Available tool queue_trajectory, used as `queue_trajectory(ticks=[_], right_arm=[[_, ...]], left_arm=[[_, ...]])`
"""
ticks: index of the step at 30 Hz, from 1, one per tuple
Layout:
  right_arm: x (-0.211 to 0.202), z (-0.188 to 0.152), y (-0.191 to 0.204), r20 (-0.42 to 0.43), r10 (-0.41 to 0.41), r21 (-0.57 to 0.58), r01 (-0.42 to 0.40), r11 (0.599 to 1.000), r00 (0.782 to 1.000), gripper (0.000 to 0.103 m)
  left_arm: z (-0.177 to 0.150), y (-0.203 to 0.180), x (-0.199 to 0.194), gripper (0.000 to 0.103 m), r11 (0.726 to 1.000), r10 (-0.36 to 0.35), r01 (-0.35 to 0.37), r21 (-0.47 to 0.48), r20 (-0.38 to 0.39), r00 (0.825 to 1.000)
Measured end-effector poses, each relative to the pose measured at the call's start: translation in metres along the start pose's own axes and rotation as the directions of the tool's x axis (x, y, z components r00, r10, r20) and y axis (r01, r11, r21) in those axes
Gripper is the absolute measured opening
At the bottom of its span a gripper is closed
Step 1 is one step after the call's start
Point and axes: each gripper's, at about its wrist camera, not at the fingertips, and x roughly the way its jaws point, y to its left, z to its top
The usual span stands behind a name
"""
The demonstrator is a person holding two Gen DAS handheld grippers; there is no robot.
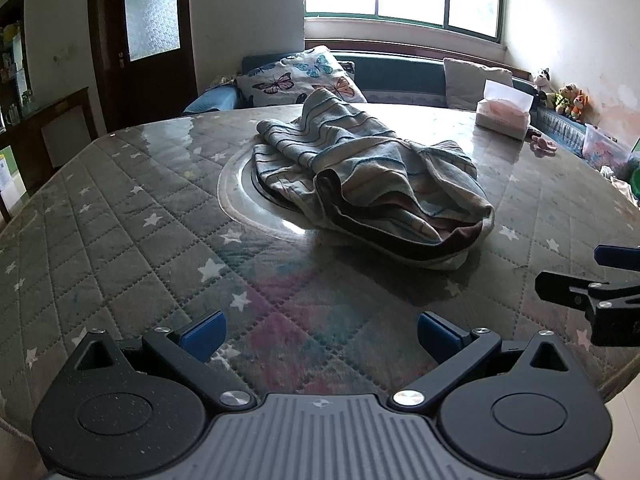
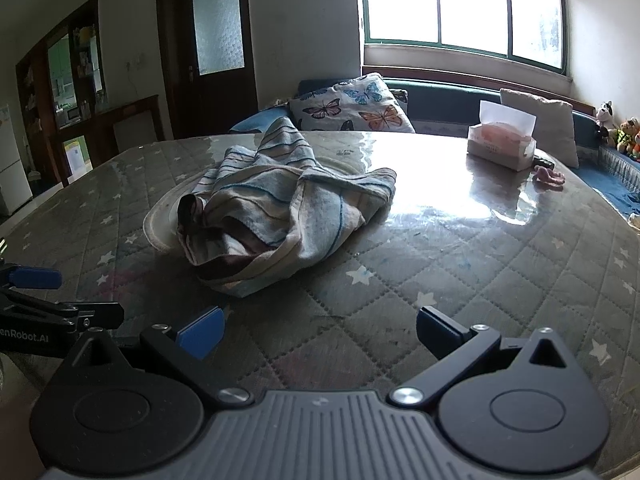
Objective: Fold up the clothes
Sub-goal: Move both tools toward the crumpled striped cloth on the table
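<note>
Daylight from a wide window [image 2: 464, 4] washes over a round surface [image 1: 132, 216] covered by a quilted, star-printed cloth under a glossy clear sheet, with a sofa and a butterfly cushion [image 2: 348, 106] behind it. Straight ahead of both tongs, out of reach of their tips, lies a striped garment [image 1: 360, 176] in pale blue and cream, crumpled in a heap over a round inset at the middle of the surface. The left tongs [image 1: 320, 334] stand wide with nothing between the blue pads; the right tongs [image 2: 320, 330] stand just as wide and bare, the two side by side and near each other. A tissue box [image 2: 502, 146] sits well beyond the garment, off to the right. The garment looks light, soft and limp, so it should drape and sag once lifted and may slide on the slick sheet. Its dark-trimmed hem, the edge nearest the tongs, looks like the best hold, one pinch toward each end, to shake it flat before any fold.
</note>
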Motion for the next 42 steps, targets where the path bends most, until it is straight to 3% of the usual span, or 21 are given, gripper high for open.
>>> queue_trajectory(ticks=[42], right_arm=[[0.0078, -0.005, 0.0099, -0.04, 0.022, -0.016, -0.022, 1.0, 0.999, 0.103]], left_arm=[[-0.0031, -0.0076, 0.0053, 0.103, 0.999, -0.004, 0.005, 0.039, -0.033, 0.999]])
